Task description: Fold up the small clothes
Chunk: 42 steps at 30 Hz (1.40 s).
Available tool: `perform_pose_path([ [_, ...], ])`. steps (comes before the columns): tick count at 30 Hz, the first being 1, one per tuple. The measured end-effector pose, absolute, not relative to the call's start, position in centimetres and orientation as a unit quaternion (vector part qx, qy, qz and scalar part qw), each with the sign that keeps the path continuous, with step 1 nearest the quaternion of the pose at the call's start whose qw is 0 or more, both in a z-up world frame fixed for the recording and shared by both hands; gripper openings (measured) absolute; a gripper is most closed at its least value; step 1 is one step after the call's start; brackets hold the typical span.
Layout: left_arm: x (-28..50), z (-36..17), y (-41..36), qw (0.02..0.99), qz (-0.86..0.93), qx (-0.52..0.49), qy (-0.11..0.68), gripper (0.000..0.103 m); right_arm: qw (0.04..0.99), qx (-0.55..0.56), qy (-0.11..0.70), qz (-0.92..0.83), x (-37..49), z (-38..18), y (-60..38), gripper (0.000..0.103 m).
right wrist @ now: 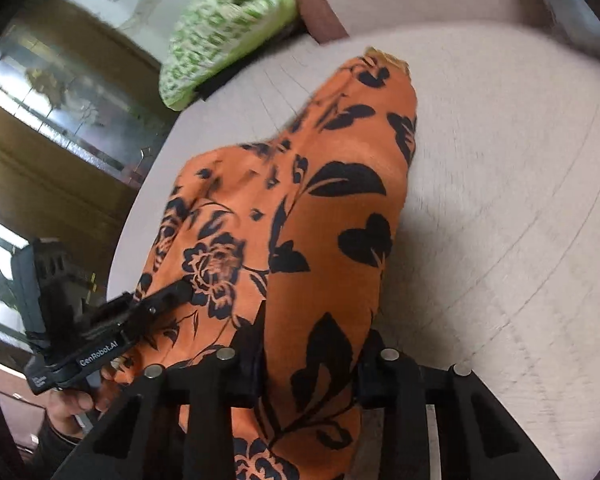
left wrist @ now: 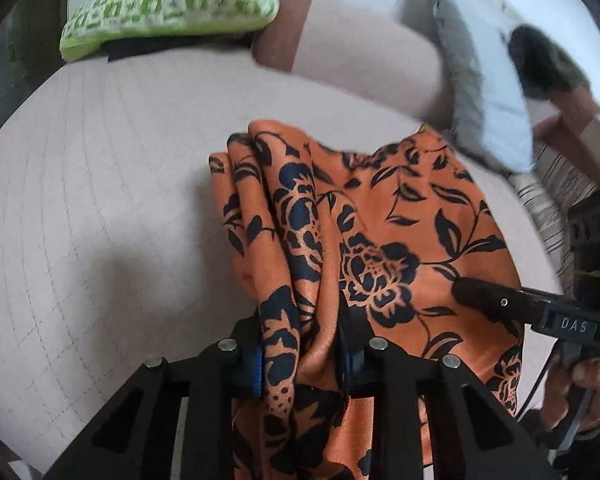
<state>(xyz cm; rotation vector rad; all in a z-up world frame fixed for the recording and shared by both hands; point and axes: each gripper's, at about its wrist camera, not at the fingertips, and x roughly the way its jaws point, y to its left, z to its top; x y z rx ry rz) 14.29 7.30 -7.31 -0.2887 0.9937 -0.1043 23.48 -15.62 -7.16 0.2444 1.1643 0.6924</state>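
Note:
An orange cloth with a black flower print (left wrist: 380,216) hangs bunched over a pale quilted seat (left wrist: 100,208). My left gripper (left wrist: 300,344) is shut on a gathered fold of it at the bottom of the left wrist view. The right gripper (left wrist: 472,292) comes in from the right edge there and its tip lies on the same cloth. In the right wrist view the orange cloth (right wrist: 332,208) fills the middle, and my right gripper (right wrist: 312,364) is shut on its near edge. The left gripper (right wrist: 168,296) shows at the lower left, gripping the cloth's other side.
A green and white patterned cushion (left wrist: 172,4) lies at the back of the seat, beside a pale bolster (left wrist: 364,52) and a grey furry cushion (left wrist: 472,92). A hand (left wrist: 596,384) holds the right tool. Dark wooden furniture with glass (right wrist: 52,92) stands at the left.

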Motion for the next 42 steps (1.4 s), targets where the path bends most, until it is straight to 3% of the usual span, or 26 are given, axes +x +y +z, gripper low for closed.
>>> perform_pose_path([
  [9, 15.7, -1.6, 4.4, 0.889, -0.102, -0.134, 0.425, 0.03, 0.813, 0.108, 0.477, 0.317, 24.3, 0.9, -22.6, 0.034],
  [17, 16.8, -5.7, 3.1, 0.867, -0.099, -0.132, 0.47, 0.032, 0.805, 0.128, 0.497, 0.298, 26.5, -2.2, -27.7, 0.034],
  [19, 17.2, -8.0, 2.6, 0.858, -0.087, -0.124, 0.492, 0.035, 0.801, 0.133, 0.508, 0.286, 26.8, -4.5, -28.3, 0.035],
  [21, 17.3, -11.0, 2.0, 0.841, -0.077, -0.11, 0.525, 0.043, 0.787, 0.138, 0.542, 0.261, 27.0, -8.1, -28.7, 0.044],
  [22, 17.0, -11.7, 2.1, 0.842, -0.074, -0.11, 0.524, 0.057, 0.785, 0.128, 0.56, 0.231, 27.1, -9.8, -28.6, 0.049],
  [24, 16.1, -11.0, 2.5, 0.852, -0.052, -0.1, 0.512, 0.074, 0.785, 0.107, 0.574, 0.208, 26.7, -11.5, -28.2, 0.056],
  [31, 10.8, -6.1, 4.4, 0.892, -0.026, -0.069, 0.446, 0.079, 0.849, 0.102, 0.476, 0.205, 20.9, -4.5, -29.4, 0.06],
  [33, 10.3, -6.7, 4.2, 0.894, -0.005, -0.055, 0.444, 0.08, 0.853, 0.112, 0.455, 0.229, 19.2, -3.3, -28.8, 0.067],
  [36, 11.6, -10.2, 3.6, 0.866, 0.011, -0.034, 0.498, 0.08, 0.849, 0.103, 0.455, 0.25, 17.3, -4.2, -26.0, 0.071],
  [38, 12.0, -11.5, 3.4, 0.853, 0.014, -0.028, 0.52, 0.08, 0.827, 0.092, 0.5, 0.24, 17.7, -7.7, -25.0, 0.071],
  [40, 11.6, -10.6, 3.5, 0.857, 0.02, -0.036, 0.513, 0.08, 0.809, 0.069, 0.543, 0.217, 17.9, -10.8, -24.9, 0.071],
  [42, 10.5, -8.9, 3.6, 0.866, 0.016, -0.032, 0.498, 0.08, 0.823, 0.066, 0.521, 0.216, 17.1, -9.0, -24.7, 0.071],
])
